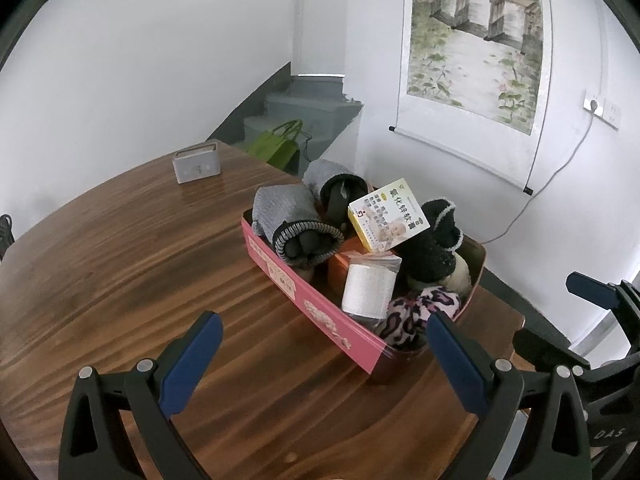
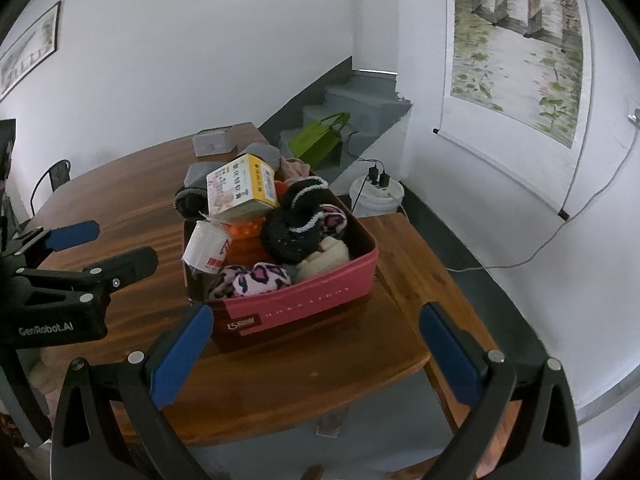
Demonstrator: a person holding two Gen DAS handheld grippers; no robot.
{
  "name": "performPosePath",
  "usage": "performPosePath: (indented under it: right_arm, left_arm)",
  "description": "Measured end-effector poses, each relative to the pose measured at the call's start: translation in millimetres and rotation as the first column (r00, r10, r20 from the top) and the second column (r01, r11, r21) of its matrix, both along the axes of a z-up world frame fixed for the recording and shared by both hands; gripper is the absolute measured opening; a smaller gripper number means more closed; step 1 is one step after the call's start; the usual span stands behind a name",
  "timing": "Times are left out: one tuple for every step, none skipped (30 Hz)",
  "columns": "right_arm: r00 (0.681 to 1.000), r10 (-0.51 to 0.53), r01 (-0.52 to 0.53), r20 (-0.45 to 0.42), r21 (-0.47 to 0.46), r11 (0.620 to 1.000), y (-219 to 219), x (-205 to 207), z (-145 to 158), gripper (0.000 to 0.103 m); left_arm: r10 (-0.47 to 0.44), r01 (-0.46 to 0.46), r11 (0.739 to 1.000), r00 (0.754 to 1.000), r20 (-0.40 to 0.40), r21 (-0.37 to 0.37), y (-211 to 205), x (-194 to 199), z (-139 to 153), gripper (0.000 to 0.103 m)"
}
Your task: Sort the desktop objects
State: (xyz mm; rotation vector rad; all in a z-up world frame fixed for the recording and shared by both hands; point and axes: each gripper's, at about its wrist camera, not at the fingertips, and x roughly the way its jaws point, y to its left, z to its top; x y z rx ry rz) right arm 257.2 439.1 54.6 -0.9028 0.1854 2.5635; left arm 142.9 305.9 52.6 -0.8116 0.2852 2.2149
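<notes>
Bare brown wood fills the left half of the left wrist view: the wooden table (image 1: 120, 272) is clear from its far left edge up to a small grey box-shaped speaker (image 1: 197, 163) in the upper left of centre. Low in that frame the left gripper (image 1: 324, 360) hangs over the tabletop with its blue-padded jaws spread wide, nothing between them. Right of centre sits the pink rectangular storage box (image 1: 304, 296), heaped with rolled socks: a grey-and-black sock roll (image 1: 296, 224) at its far end, a fluffy black sock (image 1: 432, 248), and a pink leopard-print sock bundle (image 1: 416, 316) at the near corner, close to the right blue pad. A white wrapped roll (image 1: 370, 288) stands inside, and a yellow-and-white cardboard carton (image 1: 388, 216) with Chinese print lies tilted on top; its characters are too small to read surely. At the far right the right gripper (image 1: 600, 300) shows in part.

In the right wrist view, the left gripper (image 2: 88, 248) at left carries the words "GenRobot.AI". The box's pink front wall (image 2: 296, 304) reads "BOXKAZBOX" or similar, blurred, beside a dark red logo patch. The right gripper (image 2: 316, 344) is also spread wide and empty, just before the box. Right of the box the table edge (image 2: 416, 264) is near, with open floor, a white bucket (image 2: 376, 196) and a hanging scroll painting (image 2: 520, 40) beyond.
</notes>
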Motion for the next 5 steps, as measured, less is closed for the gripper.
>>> performPosePath:
  right_arm:
    - [1.0, 0.003, -0.003, 0.001, -0.001, 1.0, -0.5, -1.2, -0.5, 0.103]
    - [1.0, 0.005, -0.005, 0.002, -0.001, 1.0, -0.9, -2.5, -1.0, 0.103]
    - [1.0, 0.006, -0.006, 0.003, -0.003, 1.0, -1.2, -3.4, -1.5, 0.103]
    - [1.0, 0.005, -0.005, 0.003, -0.004, 1.0, -1.1, -4.0, -1.8, 0.103]
    - [1.0, 0.003, -0.003, 0.003, -0.006, 1.0, -1.1, -4.6, -2.2, 0.103]
  left_arm:
    - [-0.004, 0.004, 1.0, 1.0, 0.002, 0.001, 0.3, 0.1, -0.4, 0.103]
    - [-0.012, 0.012, 1.0, 1.0, 0.004, 0.004, 0.6, 0.7, -0.7, 0.103]
    - [-0.016, 0.016, 1.0, 1.0, 0.001, 0.007, 0.6, 1.7, -0.8, 0.103]
    - [-0.015, 0.015, 1.0, 1.0, -0.007, 0.008, 0.7, 3.2, -0.7, 0.103]
    - [-0.017, 0.017, 1.0, 1.0, -0.014, 0.008, 1.0, 4.3, -0.6, 0.103]
